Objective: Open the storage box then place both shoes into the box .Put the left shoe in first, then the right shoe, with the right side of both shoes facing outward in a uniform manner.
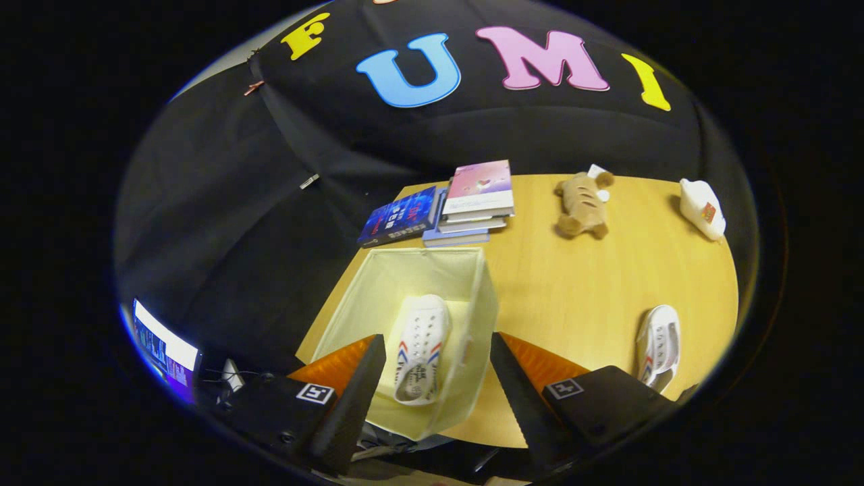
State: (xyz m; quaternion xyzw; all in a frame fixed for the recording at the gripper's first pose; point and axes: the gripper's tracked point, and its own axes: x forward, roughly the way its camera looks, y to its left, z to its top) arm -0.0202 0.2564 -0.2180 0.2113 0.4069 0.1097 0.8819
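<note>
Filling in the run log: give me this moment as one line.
tool: open, above box, holding nothing | storage box: open | one shoe: inside box | other shoe: on table

One shoe boxed, one shoe left on the worktop.

An open, pale cream fabric storage box [378, 297] is seen on the worktop. A white shoe [420, 347] with red and blue side stripes lies inside it on the floor. A matching second shoe [658, 345] is seen out on the worktop, well apart from the box.
</note>
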